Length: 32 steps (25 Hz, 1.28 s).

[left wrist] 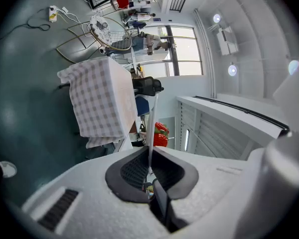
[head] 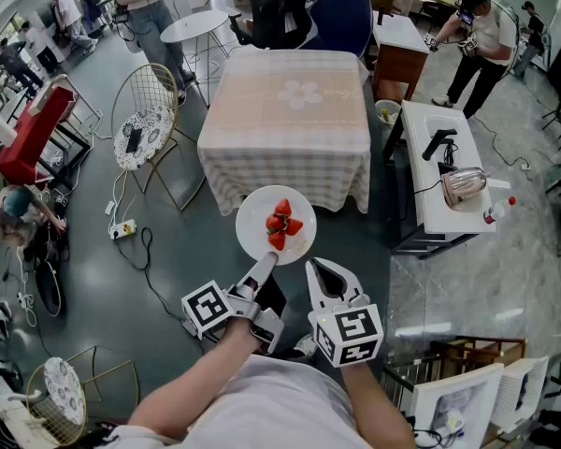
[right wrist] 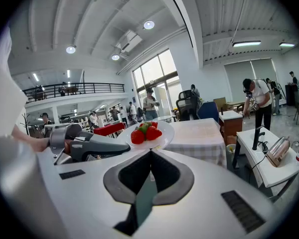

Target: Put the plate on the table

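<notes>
Head view: my left gripper [head: 265, 267] is clamped on the near rim of the white plate [head: 252, 218]. The plate hangs in the air just short of the near edge of the checked-cloth table [head: 290, 110], with strawberries [head: 280, 224] heaped at its centre. My right gripper [head: 323, 274] sits further back from the table, beside the left one and apart from the plate. Left gripper view: the rim runs edge-on between the pads, which pinch it, and the table lies ahead. Right gripper view: its jaws meet with nothing between them. Judgement: carry the plate forward level, cross the table's near edge from above, and set it flat before letting go, lest the berries roll. The tabletop is bare. A white desk [head: 430, 185] stands just right of the table and a wire chair [head: 150, 120] to its left, neither in the path.
</notes>
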{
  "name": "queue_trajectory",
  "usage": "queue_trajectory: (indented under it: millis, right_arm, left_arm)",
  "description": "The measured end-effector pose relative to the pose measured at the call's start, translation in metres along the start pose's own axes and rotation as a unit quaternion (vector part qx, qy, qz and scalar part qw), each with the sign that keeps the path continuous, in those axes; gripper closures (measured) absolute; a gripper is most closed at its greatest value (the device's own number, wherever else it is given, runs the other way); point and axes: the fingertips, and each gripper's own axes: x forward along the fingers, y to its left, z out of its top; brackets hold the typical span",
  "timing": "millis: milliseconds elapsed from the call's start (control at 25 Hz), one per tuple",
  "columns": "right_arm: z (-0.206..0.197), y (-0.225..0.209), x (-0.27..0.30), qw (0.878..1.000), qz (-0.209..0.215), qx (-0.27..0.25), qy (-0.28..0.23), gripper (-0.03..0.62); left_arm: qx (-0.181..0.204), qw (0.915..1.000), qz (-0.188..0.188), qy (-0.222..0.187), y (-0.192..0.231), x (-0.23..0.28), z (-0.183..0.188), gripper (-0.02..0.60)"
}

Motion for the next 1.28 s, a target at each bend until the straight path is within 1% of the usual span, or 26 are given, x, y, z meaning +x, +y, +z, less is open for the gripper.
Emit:
queue_trajectory:
  millis: [160,320,520,680,840,1080,1280]
  right_arm:
    - [0.000,0.000,-0.003,1.000,-0.008,0.002,-0.009,0.589]
    - [-0.004,0.000,-0.001,1.000,-0.009,0.004,-0.006,0.589]
    - [-0.006,0.008,0.012,1.000,-0.003,0.009,-0.003,0.589]
    - [-0.008,0.006,0.030,1.000,-0.006,0.007,0.004,0.589]
    - [-0.002,0.004,0.059,1.000,-0.013,-0.001,0.015,0.589]
    - [0.021,0.010,0.114,0.999,-0.023,-0.029,0.030,0.589]
    - [0.029,0.019,0.153,0.998,-0.033,-0.033,0.041,0.589]
  left_arm:
    - [0.003,1.0000,-0.004,0.004,-0.002,-0.001,-0.004,0.563]
    - [0.000,1.0000,-0.004,0.004,-0.001,-0.004,-0.004,0.563]
    - [-0.008,0.9999,0.006,0.003,0.009,-0.007,0.008,0.563]
    - [-0.014,0.9998,0.003,0.011,0.017,0.006,0.021,0.563]
    - [-0.027,0.9994,0.001,0.020,0.025,0.026,0.043,0.563]
    - [-0.047,0.9985,-0.019,0.021,0.028,0.050,0.099,0.563]
    - [-0.064,0.9974,-0.019,0.027,0.038,0.058,0.134,0.563]
